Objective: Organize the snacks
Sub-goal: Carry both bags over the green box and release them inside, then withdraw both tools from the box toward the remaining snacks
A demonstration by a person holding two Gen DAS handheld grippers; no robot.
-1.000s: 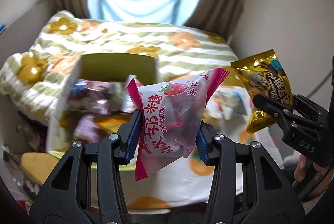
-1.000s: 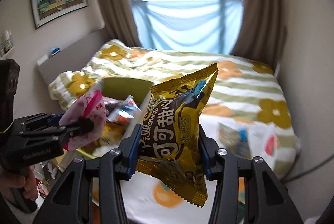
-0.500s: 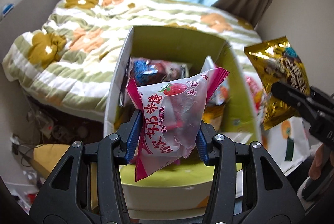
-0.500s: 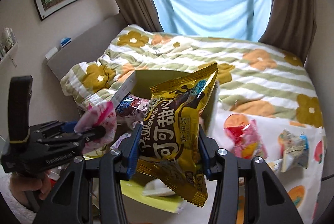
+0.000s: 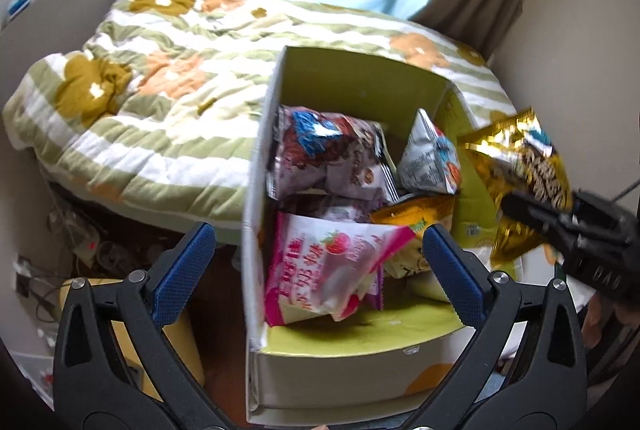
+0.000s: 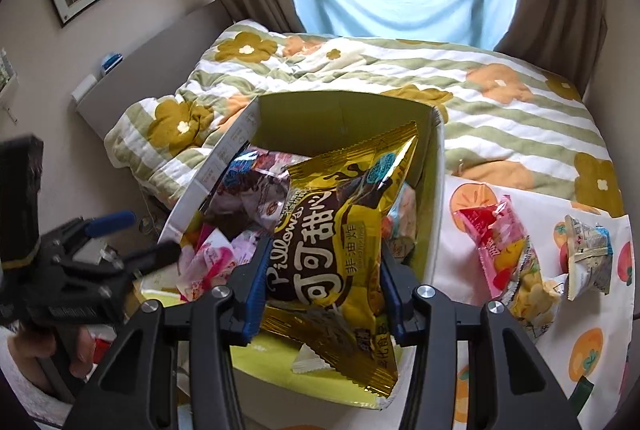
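The left tongs (image 5: 316, 262) are opening wide over the box (image 5: 340, 346); the pink packet (image 5: 324, 278) they gripped a moment ago now lies inside. The right tongs (image 6: 320, 294) clamp the gold packet (image 6: 336, 230) above the box, likely next

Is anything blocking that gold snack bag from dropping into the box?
Nothing visible does. The gold snack bag, clamped in the right gripper, hangs over the open box; only packets already inside lie below it.
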